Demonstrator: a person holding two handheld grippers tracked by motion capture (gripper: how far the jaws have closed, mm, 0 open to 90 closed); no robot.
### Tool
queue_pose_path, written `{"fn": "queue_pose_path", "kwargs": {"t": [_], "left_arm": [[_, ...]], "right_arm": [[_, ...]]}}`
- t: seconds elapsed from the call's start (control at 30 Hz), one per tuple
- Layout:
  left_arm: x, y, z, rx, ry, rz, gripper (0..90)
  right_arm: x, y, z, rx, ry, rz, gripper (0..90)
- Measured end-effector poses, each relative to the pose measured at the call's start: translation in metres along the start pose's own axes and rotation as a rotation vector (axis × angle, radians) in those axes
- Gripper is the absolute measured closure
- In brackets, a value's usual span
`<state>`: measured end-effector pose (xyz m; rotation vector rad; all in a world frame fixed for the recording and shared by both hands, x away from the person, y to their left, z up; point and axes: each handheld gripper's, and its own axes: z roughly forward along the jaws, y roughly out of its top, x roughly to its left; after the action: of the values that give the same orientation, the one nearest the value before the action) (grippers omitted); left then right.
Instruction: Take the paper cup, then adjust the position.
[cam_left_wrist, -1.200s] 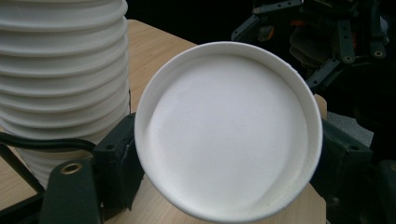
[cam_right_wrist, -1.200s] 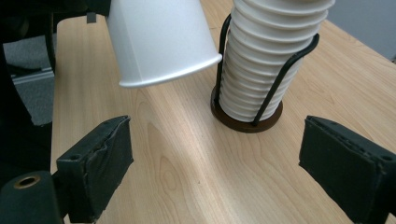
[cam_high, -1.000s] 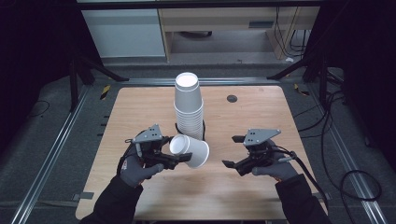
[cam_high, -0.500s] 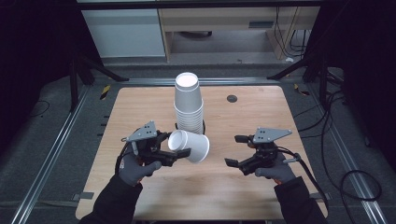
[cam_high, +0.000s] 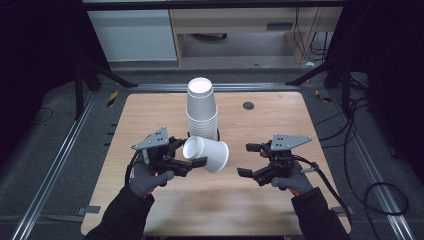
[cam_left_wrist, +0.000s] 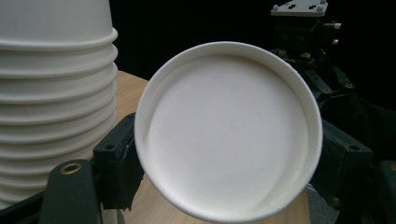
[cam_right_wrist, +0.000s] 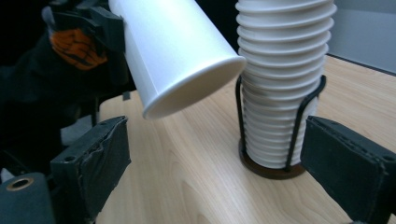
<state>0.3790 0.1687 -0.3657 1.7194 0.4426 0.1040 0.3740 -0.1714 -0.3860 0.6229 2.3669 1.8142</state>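
Paper cup (cam_high: 206, 154) is held clear of the table (cam_high: 300, 215) by the left gripper (cam_high: 192, 157), lying roughly on its side with the wider, open end toward the right gripper (cam_high: 248, 160). In the left gripper view the closed base faces the camera, with the black fingers (cam_left_wrist: 117, 165) clamped on opposite sides of the wall near that base. The right gripper is spread wide and holds nothing; in its own view the cup's mouth hangs ahead of the parted fingers (cam_right_wrist: 95, 161).

Stack of nested cups (cam_high: 202, 110) stands upright in a wire holder (cam_right_wrist: 280, 158) just behind the held cup, near the table centre.

Handling judgement: the cup is very light, thin-walled and smooth. Excess squeeze would likely dent or ovalise the wall, most readily at mid-height. The rolled rim and the base ring are probably the stiffest zones. A second grasp, if one is intended, should take the wall just behind the rim, with light pressure across the diameter.
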Motion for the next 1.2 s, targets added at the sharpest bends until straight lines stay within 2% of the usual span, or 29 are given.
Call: {"fn": "queue_pose_path", "kwargs": {"t": [0.23, 0.33, 0.57, 0.7, 0.9, 1.0, 1.2], "left_arm": [[-0.002, 0.003, 0.012, -0.012, -0.037, 0.011, 21.9], [-0.004, 0.003, 0.016, -0.01, -0.048, 0.018, 21.9], [-0.003, 0.002, 0.02, -0.015, -0.064, 0.013, 21.9], [-0.006, 0.002, 0.021, -0.019, -0.08, 0.02, 21.9], [-0.01, 0.004, 0.023, -0.028, -0.093, 0.034, 21.9], [-0.013, 0.005, 0.025, -0.026, -0.119, 0.039, 21.9], [-0.015, 0.005, 0.026, -0.029, -0.135, 0.039, 21.9]], "right_arm": [[0.002, 0.002, 0.005, -0.006, 0.029, 0.006, 6.1], [0.004, 0.002, 0.009, 0.012, 0.04, -0.002, 5.5], [0.004, 0.002, 0.013, 0.016, 0.054, 0.005, 5.9], [0.004, 0.004, 0.017, 0.011, 0.084, 0.007, 5.8], [0.009, 0.005, 0.021, 0.029, 0.103, -0.008, 5.7], [0.01, 0.005, 0.023, 0.028, 0.103, -0.013, 6.0], [0.008, 0.005, 0.024, 0.018, 0.122, -0.005, 6.1]]}}
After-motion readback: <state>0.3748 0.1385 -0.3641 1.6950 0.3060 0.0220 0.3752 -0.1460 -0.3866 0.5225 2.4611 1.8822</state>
